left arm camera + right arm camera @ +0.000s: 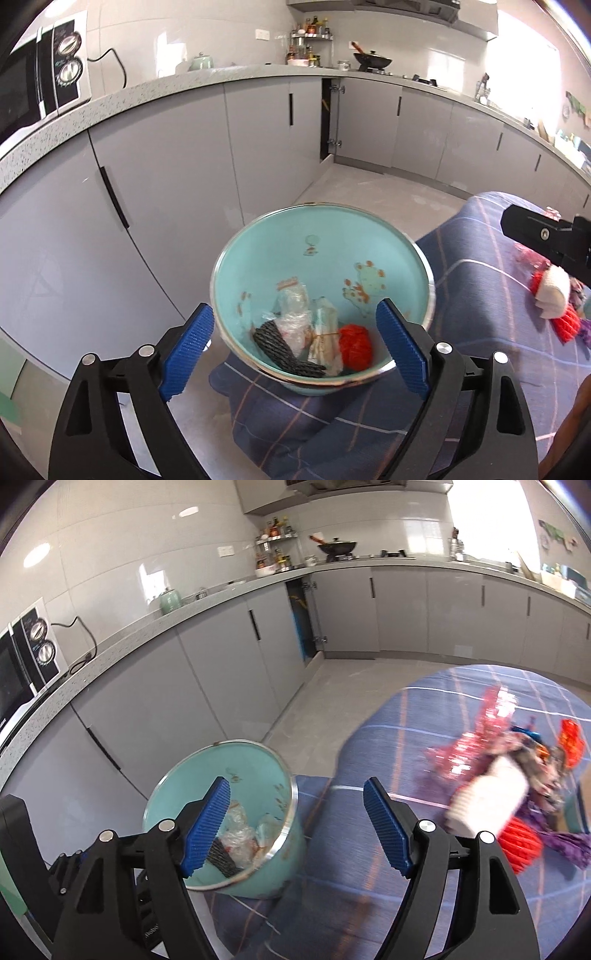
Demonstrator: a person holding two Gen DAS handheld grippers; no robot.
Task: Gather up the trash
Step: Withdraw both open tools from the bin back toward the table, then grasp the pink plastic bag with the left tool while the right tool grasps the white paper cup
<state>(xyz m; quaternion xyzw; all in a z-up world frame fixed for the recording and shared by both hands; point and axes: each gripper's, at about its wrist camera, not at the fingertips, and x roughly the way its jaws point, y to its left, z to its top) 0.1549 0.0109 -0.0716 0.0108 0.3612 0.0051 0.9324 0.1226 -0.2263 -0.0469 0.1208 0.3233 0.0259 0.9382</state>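
Teal bin [321, 258] on the plaid-covered table [480, 280], holding a black coil [284, 350], clear wrappers [295, 314] and a red net ball [355, 345]. Left tool [295, 352] above its rim, jaws wide apart and empty; right tool [295, 829] likewise spread and empty, beside the bin. Remaining litter [517, 782], red, white and purple scraps, lies well apart on the cloth; grey cabinets [166, 166] behind.

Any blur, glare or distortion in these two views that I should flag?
Left wrist view: mostly sharp, the trash in the bowl reads clearly; the window is blown out. Right wrist view: the trash pile on the cloth is smeared by motion blur, and the window glare repeats. Both views bend the countertop into a curve.
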